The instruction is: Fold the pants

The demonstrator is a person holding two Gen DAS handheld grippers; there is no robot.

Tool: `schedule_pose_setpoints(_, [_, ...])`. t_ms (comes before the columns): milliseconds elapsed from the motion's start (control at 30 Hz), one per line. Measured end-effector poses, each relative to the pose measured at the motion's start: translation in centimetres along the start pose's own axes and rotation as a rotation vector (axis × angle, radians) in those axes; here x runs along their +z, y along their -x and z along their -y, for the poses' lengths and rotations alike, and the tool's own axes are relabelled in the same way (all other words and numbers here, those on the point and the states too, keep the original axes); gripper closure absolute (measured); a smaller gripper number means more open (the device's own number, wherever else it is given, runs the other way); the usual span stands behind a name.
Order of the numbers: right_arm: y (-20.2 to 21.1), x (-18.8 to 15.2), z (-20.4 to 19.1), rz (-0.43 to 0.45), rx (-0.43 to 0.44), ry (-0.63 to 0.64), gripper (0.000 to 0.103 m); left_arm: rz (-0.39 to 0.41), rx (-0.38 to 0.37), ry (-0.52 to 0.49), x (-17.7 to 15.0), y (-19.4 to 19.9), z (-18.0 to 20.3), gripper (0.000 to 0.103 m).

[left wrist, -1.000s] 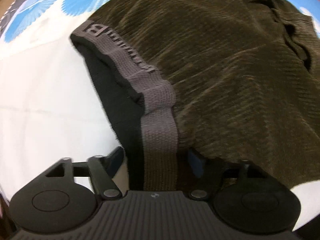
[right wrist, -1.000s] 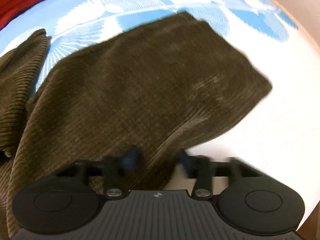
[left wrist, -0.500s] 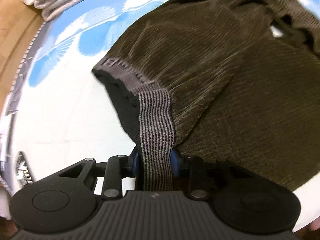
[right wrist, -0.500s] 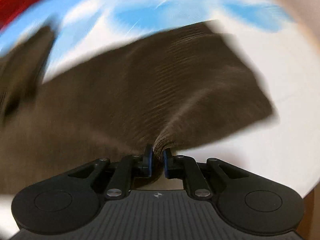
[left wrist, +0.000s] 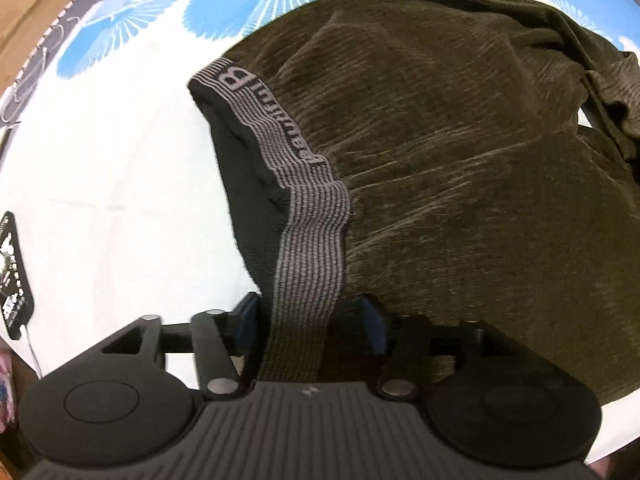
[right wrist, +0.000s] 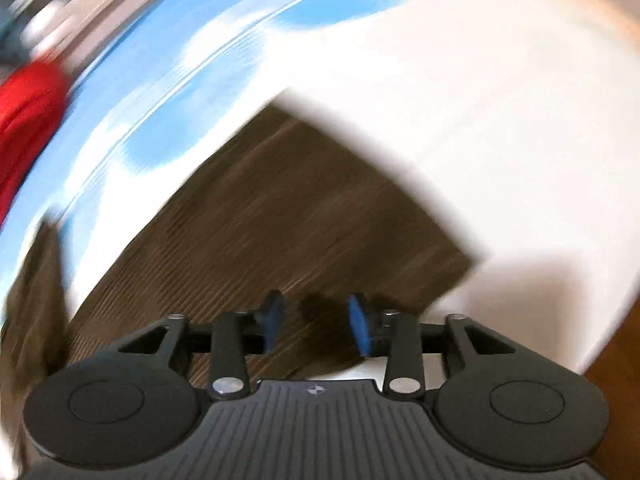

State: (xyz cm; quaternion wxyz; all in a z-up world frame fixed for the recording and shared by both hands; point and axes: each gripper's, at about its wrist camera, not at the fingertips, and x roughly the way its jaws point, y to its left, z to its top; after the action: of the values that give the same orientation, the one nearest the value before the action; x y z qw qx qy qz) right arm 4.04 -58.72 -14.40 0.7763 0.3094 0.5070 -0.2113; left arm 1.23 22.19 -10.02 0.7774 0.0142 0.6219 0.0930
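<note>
Dark olive corduroy pants [left wrist: 460,180] lie spread on a white sheet with a blue pattern [left wrist: 100,160]. Their grey striped waistband [left wrist: 312,232] runs down between the jaws of my left gripper [left wrist: 308,318]. Those jaws are opening, and gaps show between the blue pads and the band. In the blurred right wrist view, a flat pants leg [right wrist: 280,220] lies under my right gripper [right wrist: 316,324]. Its jaws are opening too, and the blue pads stand apart above the fabric without pressing on it.
A red garment [right wrist: 28,120] sits at the far left of the sheet [right wrist: 460,100]. A dark flat device with a cord [left wrist: 14,276] lies at the sheet's left edge. Wooden floor [right wrist: 616,360] shows past the sheet's right edge.
The left gripper closed on the waistband half a second ago and has let go. The right gripper released the pinched edge of the pants leg and swung sideways with a roll.
</note>
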Motion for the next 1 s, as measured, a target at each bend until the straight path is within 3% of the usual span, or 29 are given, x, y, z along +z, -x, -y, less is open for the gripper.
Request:
schedule_pose_setpoints(133, [-1.2,1.0,3.5,-0.022,-0.039,-0.193,0.058,-0.025,0.009,-0.025,0.4,-1.8,0.5,0.034])
schedule_pose_setpoints(267, [-1.1,1.3,4.5,-0.009,-0.073,-0.237,0.058,-0.050,0.024,-0.023,0.7,-2.7,0.4,0.033])
schedule_pose_setpoints(400, [0.0,0.7,4.4,0.069,-0.298,-0.209,0.057,-0.059,0.022,-0.006,0.8,-3.1,0.2,0.033])
schedule_pose_setpoints(467, [-0.2,0.6,4.9,0.057,-0.283,-0.229,0.057,-0.058,0.014,-0.010,0.6,-3.2,0.1,0.033])
schedule_pose_setpoints(533, [-1.1,0.3,4.7,0.011,-0.189,-0.223,0.055,-0.052,0.013,-0.023,0.4,-3.2,0.4,0.033])
schedule_pose_setpoints(567, [-1.3,0.2,4.1,0.018,-0.193,-0.181,0.062,-0.048,0.015,-0.026,0.3,-3.3,0.4,0.034])
schedule_pose_setpoints(600, [-1.1,0.2,4.0,0.027,-0.200,-0.127,0.071,-0.041,0.015,-0.026,0.3,-3.3,0.4,0.038])
schedule_pose_setpoints(667, [-1.3,0.3,3.4,0.046,-0.201,-0.074,0.083,-0.018,0.035,-0.027,0.2,-2.9,0.5,0.056])
schedule_pose_setpoints(833, [2.2,0.6,4.3,0.174,-0.168,-0.092,0.086,0.037,0.052,-0.114,-0.5,-1.8,1.9,0.067])
schedule_pose_setpoints(967, [5.1,-0.5,7.1,0.205,-0.311,-0.170,0.087,0.058,-0.032,-0.183,-1.5,-0.5,3.3,0.069])
schedule_pose_setpoints(1000, [5.4,-0.7,7.6,0.202,-0.345,-0.203,0.087,0.059,-0.023,-0.227,-2.0,-0.3,3.9,0.069])
